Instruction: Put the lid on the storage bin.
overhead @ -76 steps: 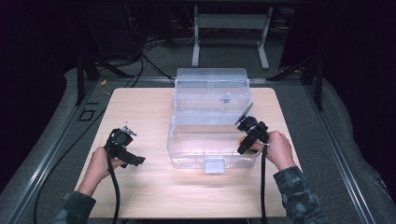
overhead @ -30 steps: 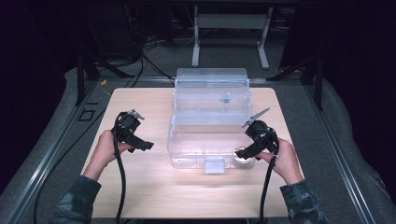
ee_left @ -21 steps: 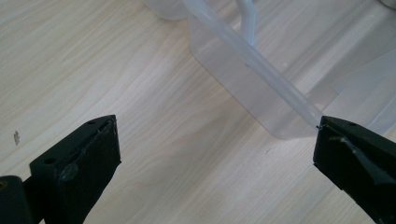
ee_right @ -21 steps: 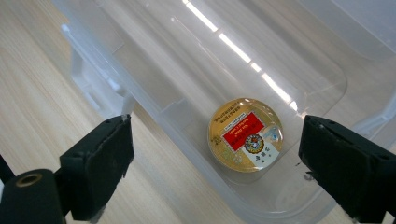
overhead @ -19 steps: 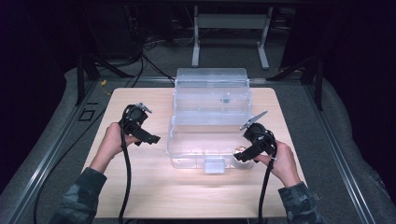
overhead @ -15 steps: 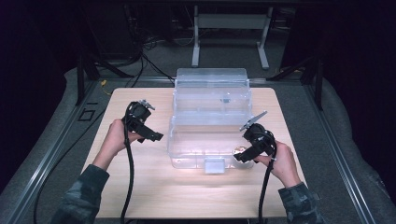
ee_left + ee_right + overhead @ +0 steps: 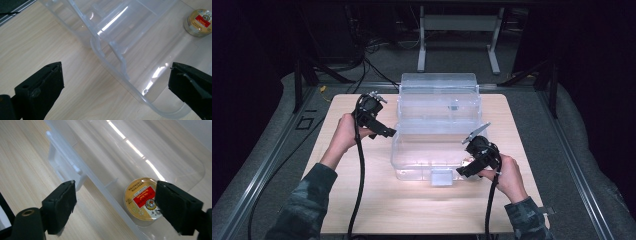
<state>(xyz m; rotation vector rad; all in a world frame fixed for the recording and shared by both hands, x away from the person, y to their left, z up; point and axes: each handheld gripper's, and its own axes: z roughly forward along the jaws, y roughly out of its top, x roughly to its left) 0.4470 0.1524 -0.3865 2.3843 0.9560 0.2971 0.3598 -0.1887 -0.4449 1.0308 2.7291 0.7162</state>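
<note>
A clear plastic box [image 7: 422, 150] stands in the middle of the wooden table [image 7: 362, 200], its lid [image 7: 437, 92] swung up at the back. A round gold tin with a red label [image 7: 143, 198] lies inside, near the front right corner, and is also in the left gripper view [image 7: 199, 22]. My left gripper [image 7: 389, 134] hovers open at the box's left side, its jaws straddling the rim [image 7: 117, 71]. My right gripper [image 7: 464, 170] is open at the front right corner. Its jaws have just been closing a little, with the box wall [image 7: 100, 182] and tin between them, untouched.
A clear latch tab [image 7: 442, 177] juts from the box's front wall. Black cables [image 7: 359, 185] trail from both grippers toward the near edge. Grey floor and metal rails [image 7: 277, 150] surround the table. A metal stand [image 7: 457, 25] is behind it.
My left hand has risen and moved right and farther back, from the table's left part to the box's left wall. My right hand has stayed at the front right corner.
</note>
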